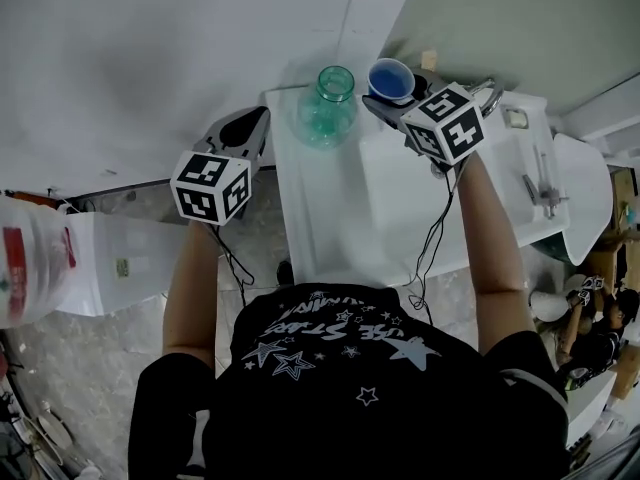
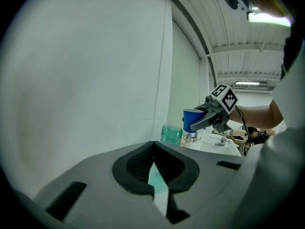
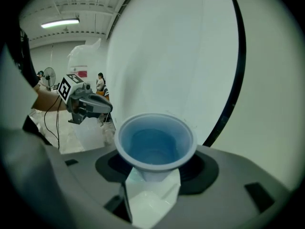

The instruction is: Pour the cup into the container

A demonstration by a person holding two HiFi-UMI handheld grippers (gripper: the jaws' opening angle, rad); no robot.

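Note:
A blue plastic cup (image 1: 391, 80) stands upright between the jaws of my right gripper (image 1: 382, 102), which is shut on its lower part. In the right gripper view the cup (image 3: 155, 140) fills the middle, mouth up, above the right gripper (image 3: 153, 170). A green glass jar (image 1: 326, 106) with an open mouth stands on the white table (image 1: 330, 218) just left of the cup. My left gripper (image 1: 246, 128) hovers off the table's left edge, apart from the jar, its jaws together and empty. From the left gripper (image 2: 153, 149) I see the jar (image 2: 171, 133) and the cup (image 2: 190, 119) ahead.
A white wall rises right behind the table. Metal fittings (image 1: 540, 188) lie on the table's right part. To the left, lower down, stand a white box (image 1: 120, 263) and a large clear plastic bottle (image 1: 30, 258). Cables hang from both grippers.

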